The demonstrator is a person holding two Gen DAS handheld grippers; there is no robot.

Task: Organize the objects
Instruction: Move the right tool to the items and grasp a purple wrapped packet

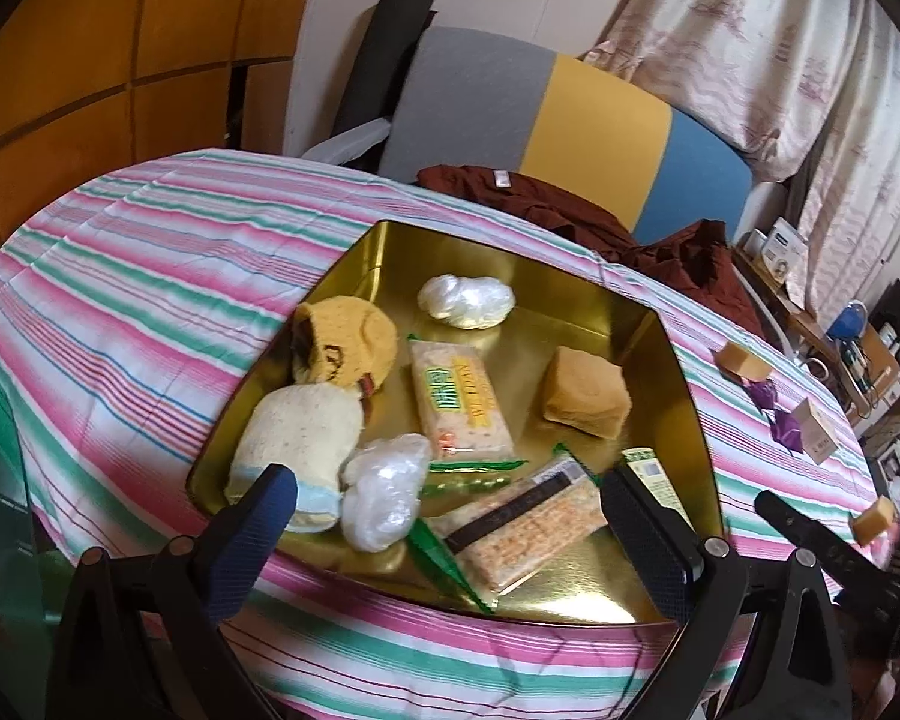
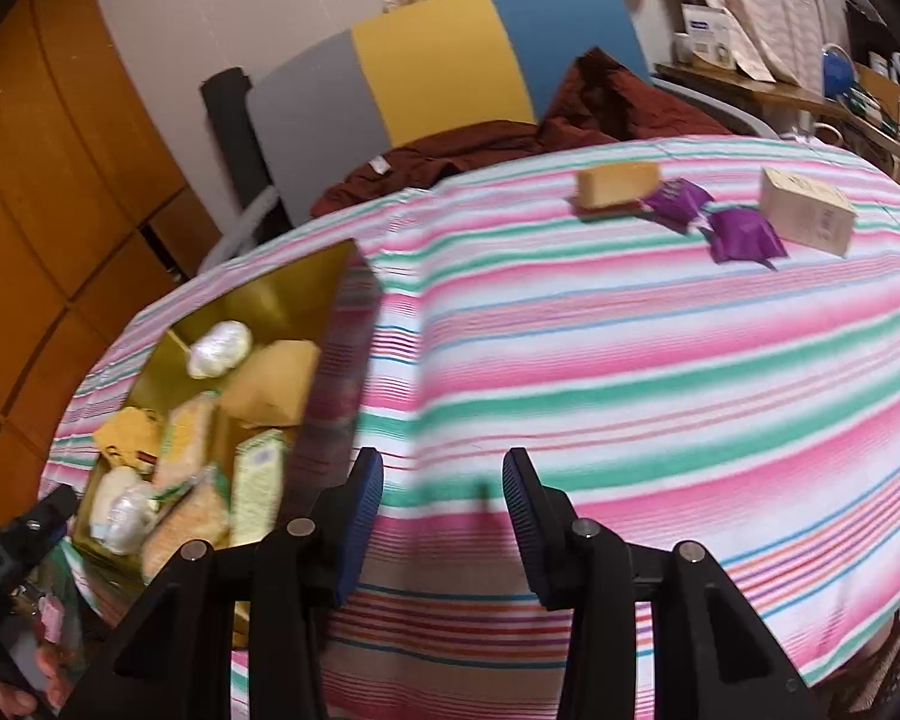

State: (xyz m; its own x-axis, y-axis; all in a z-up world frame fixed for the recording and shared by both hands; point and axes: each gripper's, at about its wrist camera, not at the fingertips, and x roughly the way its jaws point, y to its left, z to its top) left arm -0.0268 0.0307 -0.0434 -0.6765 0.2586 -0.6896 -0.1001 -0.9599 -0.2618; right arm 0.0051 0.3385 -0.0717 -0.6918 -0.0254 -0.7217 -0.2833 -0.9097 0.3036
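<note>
Snack packets and small boxes are what's being sorted, most already in the gold tin (image 1: 678, 360) on the striped surface (image 1: 150, 276).

Left wrist view: left claw (image 1: 450, 504) hangs over the tin's near edge, jaws wide apart, nothing between the pads. Inside the tin: two cracker packs (image 1: 459, 402), a tan sponge-like block (image 1: 588, 399), two white plastic wads (image 1: 465, 300), rolled socks (image 1: 300, 438), a yellow knit piece (image 1: 345, 342). All look light; crackers prob brittle w/ slick wrap, so pinch across the short sides, gently.

Right wrist view: right claw (image 2: 444, 516) is over bare cloth just right of the tin, jaws partly apart, holding nothing. Loose items sit well apart at the far side: tan block (image 2: 615, 186), two purple sachets (image 2: 744, 234), small cardboard box (image 2: 807, 216). Box is stiff, so grip its flat faces; sachets are soft and slippery, so take them mid-body. Block prob squashes, so go light.
</note>
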